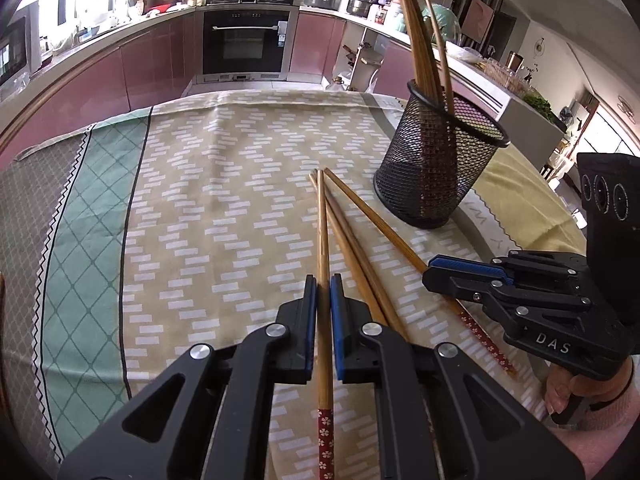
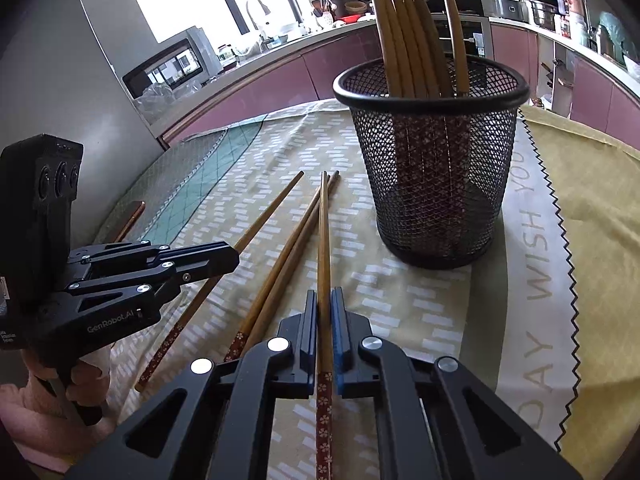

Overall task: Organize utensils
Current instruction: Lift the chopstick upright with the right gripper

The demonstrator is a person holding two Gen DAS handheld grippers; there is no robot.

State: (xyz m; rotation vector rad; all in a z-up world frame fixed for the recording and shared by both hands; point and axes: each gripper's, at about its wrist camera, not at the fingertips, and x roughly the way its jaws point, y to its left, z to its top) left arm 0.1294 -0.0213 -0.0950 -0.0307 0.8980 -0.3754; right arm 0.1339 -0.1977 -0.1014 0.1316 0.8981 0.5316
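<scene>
Left gripper (image 1: 323,292): pads pinching one brown bamboo chopstick (image 1: 322,240), long axis toward 12 o'clock. Right gripper (image 2: 324,308): likewise pinching another chopstick (image 2: 323,232). Black wire-mesh holder (image 2: 434,152): 1 o'clock, nearer the right gripper.

Both grippers, left (image 1: 323,280) and right (image 2: 324,294), clamped (fingers angled downward).

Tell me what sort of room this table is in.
A home kitchen, most likely. A built-in oven sits in pink cabinets, pots crowd the counter, and a microwave stands by the window.
</scene>
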